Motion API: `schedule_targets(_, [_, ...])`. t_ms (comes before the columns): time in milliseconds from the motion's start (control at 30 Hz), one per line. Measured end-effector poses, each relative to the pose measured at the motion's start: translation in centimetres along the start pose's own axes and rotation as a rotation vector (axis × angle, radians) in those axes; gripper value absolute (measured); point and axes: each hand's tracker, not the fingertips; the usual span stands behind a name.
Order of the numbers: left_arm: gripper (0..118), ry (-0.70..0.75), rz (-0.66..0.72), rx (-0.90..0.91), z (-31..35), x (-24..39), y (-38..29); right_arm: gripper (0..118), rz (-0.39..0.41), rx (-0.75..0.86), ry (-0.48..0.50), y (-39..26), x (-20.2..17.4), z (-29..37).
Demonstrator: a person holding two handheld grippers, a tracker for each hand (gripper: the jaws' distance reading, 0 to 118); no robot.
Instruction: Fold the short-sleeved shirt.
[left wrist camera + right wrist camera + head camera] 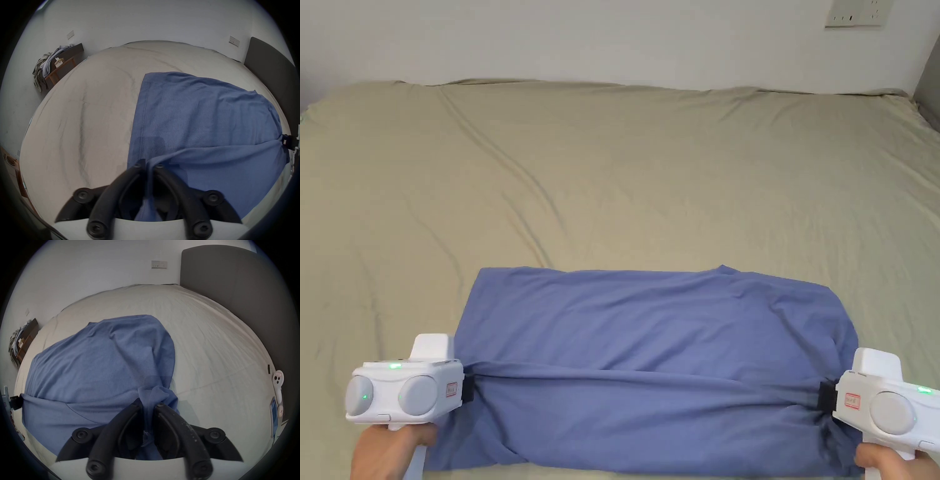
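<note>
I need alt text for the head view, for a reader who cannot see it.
A blue short-sleeved shirt lies spread on a beige bed sheet, with a handheld white claw shut on each side edge: the left claw and the right claw, pulling a taut crease between them.

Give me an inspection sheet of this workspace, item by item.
Surface: bed under a creased beige sheet.
Job's things: blue shirt lying crosswise near the front edge, pulled taut into a ridge between both grippers.
Clutter: white handheld device and a flat screen device on the bed's right edge.
Grippers: left gripper and right gripper each have jaws closed on shirt fabric at opposite ends.
Cables: nothing seen.
Surroundings: white wall with sockets, dark headboard, side table piled with clothes.
</note>
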Motion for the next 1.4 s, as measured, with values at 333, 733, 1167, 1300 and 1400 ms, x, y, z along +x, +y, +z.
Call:
schedule_targets(333, [113, -0.133, 0.126, 0.414, 15.1, 0.6, 0.5, 106, -0.014, 0.432, 0.109, 0.4, 0.9, 14.5])
schedule_targets(733, [53, -0.079, 0.017, 0.867, 26.9, 4.9, -6.4, 69, 0.135, 0.842, -0.037, -7.3, -0.5, 27.4])
schedule_targets(1167, [0, -0.144, 0.008, 0.408, 21.0, 3.2, -5.9, 2, 0.132, 0.807, -0.037, -7.3, 0.3, 26.4])
schedule_targets(1300, [0, -0.170, 0.057, 0.210, 15.3, 0.4, -4.5, 2, 0.132, 0.780, -0.040, -6.9, 0.3, 25.2])
schedule_targets(1400, [18, -0.130, 0.060, 0.081, 11.6, -1.0, -4.2, 2, 0.131, 0.752, -0.041, -6.6, 0.1, 24.0])
